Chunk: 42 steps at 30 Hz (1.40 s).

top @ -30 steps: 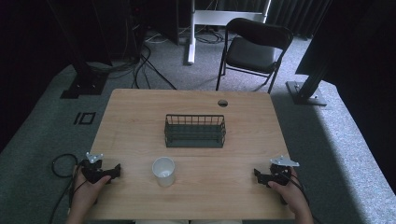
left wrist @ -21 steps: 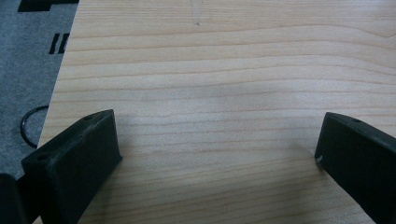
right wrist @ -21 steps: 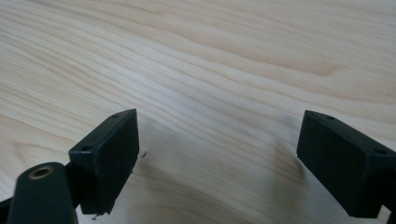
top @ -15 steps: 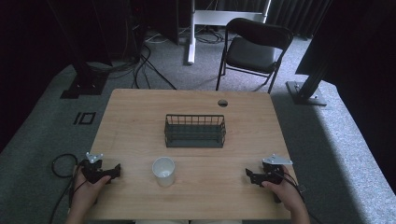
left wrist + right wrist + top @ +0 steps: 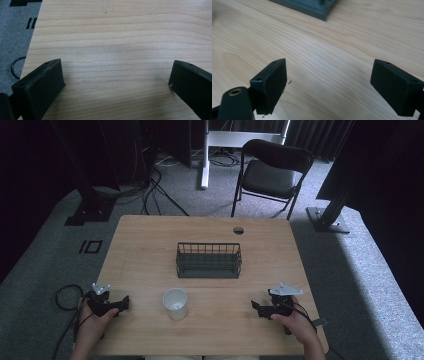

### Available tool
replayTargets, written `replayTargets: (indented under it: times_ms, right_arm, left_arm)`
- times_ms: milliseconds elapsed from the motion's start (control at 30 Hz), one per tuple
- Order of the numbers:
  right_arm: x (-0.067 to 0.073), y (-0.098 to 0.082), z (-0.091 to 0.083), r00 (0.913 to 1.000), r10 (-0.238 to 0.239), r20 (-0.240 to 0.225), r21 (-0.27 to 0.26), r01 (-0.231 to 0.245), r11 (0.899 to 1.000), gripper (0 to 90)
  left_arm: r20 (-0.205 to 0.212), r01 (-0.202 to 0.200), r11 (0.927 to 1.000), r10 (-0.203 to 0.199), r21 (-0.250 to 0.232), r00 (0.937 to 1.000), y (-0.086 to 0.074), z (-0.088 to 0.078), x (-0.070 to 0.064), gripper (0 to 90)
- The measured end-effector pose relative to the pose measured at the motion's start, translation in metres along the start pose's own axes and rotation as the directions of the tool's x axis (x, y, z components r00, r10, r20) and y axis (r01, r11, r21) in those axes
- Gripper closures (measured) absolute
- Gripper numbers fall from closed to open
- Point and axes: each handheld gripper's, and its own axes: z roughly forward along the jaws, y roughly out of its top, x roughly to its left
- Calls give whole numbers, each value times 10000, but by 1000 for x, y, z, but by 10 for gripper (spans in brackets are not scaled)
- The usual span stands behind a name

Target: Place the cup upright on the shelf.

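A: Jaws first. How do they stand?

B: Spread wide on both. The left gripper [image 5: 116, 82] has only bare wood between its jaws, and so does the right gripper [image 5: 328, 85].

A: Where do they sit on the table [image 5: 150, 250]?

B: The left gripper [image 5: 122, 302] is at the near left edge, the right gripper [image 5: 256, 307] toward the near right. Each is held in a hand, low over the wood.

A: And the white cup [image 5: 175, 303]?

B: Upright between the two grippers, nearer the left one, apart from both.

A: Anything in the way?

B: Nothing lies between either gripper and the cup. The dark wire basket [image 5: 209, 260] stands behind the cup at mid-table; its corner [image 5: 312, 8] shows ahead of the right jaws. A round cable hole [image 5: 238, 230] is near the far edge, and a black folding chair [image 5: 270, 172] stands on the carpet beyond the table.
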Motion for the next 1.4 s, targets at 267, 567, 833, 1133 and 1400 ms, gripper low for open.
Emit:
replayTargets:
  times_ms: [267, 567, 833, 1133, 1400]
  right_arm:
    - [18, 13, 3, 9975, -549, -437, -258, 538, 9982, 135]
    - [37, 22, 9, 9911, -1012, -862, -461, 975, 9942, 142]
    - [57, 32, 13, 9794, -1591, -1240, -705, 1513, 9860, 144]
    - [72, 38, 22, 9642, -1897, -1852, -799, 1776, 9809, 144]
    - [95, 46, 32, 9372, -2352, -2574, -945, 2178, 9714, 144]
  left_arm:
    - [3, 1, 10000, -1, -1, 10000, 0, 0, 0, 1]
    - [5, 2, 10000, -2, -8, 10000, 0, 0, 0, 1]
    - [4, -1, 10000, 1, -4, 10000, 0, 0, 0, 1]
    - [4, 0, 10000, 0, -1, 10000, 0, 0, 0, 1]
    - [3, 1, 10000, -1, -2, 10000, 0, 0, 0, 1]
